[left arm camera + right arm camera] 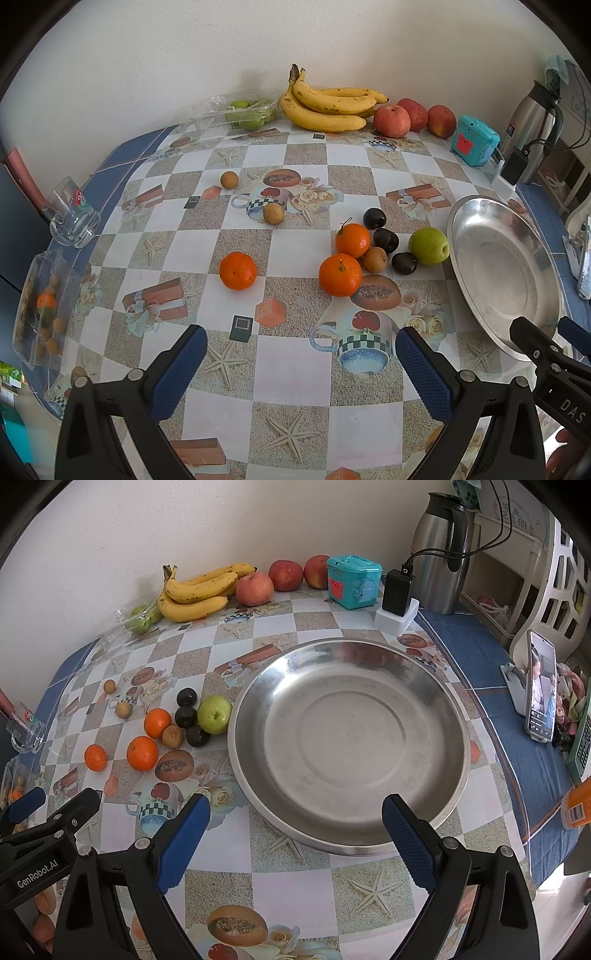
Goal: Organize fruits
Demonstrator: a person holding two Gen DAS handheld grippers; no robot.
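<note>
An empty steel plate (436, 686) lies on the patterned table; it also shows at the right of the left wrist view (465, 221). Left of it lie a green apple (214, 714), dark plums (185, 716), oranges (142, 753) and small brown longans (172, 736). One orange (237, 270) lies apart. Bananas (325, 105) and red apples (391, 120) sit by the wall. My left gripper (301, 356) is open and empty above the table, short of the fruit. My right gripper (295, 823) is open and empty over the plate's near rim.
A glass mug (72, 218) and a clear box with fruit (40, 310) sit at the left edge. A clear tray of green fruit (245, 112), a teal toy box (352, 581), a charger (397, 590), a steel thermos (441, 550) and a phone on a stand (541, 690) stand around.
</note>
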